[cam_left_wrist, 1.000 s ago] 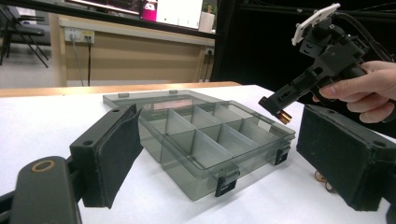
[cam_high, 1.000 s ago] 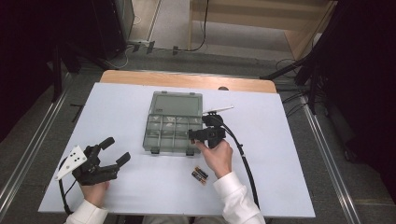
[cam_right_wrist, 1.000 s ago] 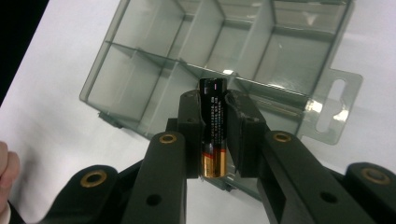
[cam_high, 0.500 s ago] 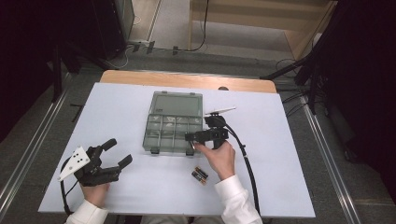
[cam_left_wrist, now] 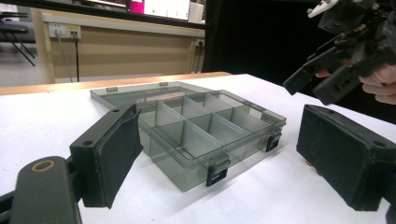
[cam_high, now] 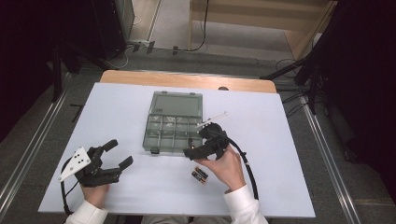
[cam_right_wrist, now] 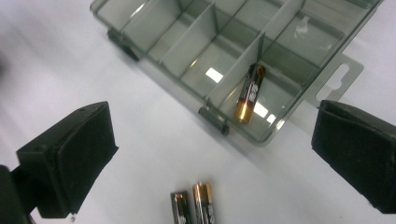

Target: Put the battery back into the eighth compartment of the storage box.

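Note:
A clear grey compartment box (cam_high: 173, 135) lies mid-table with its lid (cam_high: 178, 103) folded open behind it. One gold and black battery (cam_right_wrist: 249, 93) lies in a corner compartment, leaning on a divider. Two more batteries (cam_high: 199, 175) lie side by side on the table, just in front of the box's near right corner. My right gripper (cam_high: 195, 145) hovers over that corner. Its jaws have just been opening and now stand wide with nothing between them (cam_right_wrist: 215, 135). My left gripper (cam_high: 122, 152) rests open at the near left and faces the box (cam_left_wrist: 219, 140).
The white table top (cam_high: 280, 140) has bare room to the right and left of the box. A wooden strip (cam_high: 187, 80) runs along its far edge. The right gripper's black cable (cam_high: 250, 170) loops beside the right forearm.
The right gripper's jaws have spread apart, and that hand has drawn back a little from the box toward its near right corner. The left gripper has kept still.

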Tool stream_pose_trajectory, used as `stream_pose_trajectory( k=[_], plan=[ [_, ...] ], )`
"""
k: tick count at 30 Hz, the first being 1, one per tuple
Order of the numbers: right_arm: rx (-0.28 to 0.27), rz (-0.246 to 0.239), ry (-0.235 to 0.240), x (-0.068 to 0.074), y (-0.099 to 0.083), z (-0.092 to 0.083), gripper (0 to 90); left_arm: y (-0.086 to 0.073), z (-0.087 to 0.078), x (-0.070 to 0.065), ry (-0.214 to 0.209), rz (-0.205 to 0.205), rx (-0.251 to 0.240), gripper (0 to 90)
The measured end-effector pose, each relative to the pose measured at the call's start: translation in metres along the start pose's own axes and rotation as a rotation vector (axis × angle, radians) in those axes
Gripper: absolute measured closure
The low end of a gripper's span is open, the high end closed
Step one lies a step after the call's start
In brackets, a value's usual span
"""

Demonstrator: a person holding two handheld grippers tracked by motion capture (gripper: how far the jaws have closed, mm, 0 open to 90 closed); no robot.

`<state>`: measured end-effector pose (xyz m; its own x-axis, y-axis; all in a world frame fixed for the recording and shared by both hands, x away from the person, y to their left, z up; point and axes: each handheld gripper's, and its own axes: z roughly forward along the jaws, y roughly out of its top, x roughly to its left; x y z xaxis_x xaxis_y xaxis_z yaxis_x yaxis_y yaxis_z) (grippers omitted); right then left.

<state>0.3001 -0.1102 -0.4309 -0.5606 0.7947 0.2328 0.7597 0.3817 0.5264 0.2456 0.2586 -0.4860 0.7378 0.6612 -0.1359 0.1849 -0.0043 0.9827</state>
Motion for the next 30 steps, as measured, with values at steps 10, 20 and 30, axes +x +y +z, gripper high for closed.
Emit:
stream_pose_trajectory(
  k=[10,20,30],
  plan=[
    [0.102,-0.122,-0.046,0.007,-0.016,0.006,1.6,0.0,-0.002,-0.002,0.004,0.018,0.018,13.2],
    [0.161,-0.144,-0.051,0.01,-0.019,0.01,7.7,-0.001,-0.002,-0.004,-0.005,0.03,0.03,13.2],
    [0.285,-0.199,-0.093,0.013,-0.025,0.022,14.5,-0.001,-0.001,-0.003,-0.01,0.029,0.031,13.2]
  ],
)
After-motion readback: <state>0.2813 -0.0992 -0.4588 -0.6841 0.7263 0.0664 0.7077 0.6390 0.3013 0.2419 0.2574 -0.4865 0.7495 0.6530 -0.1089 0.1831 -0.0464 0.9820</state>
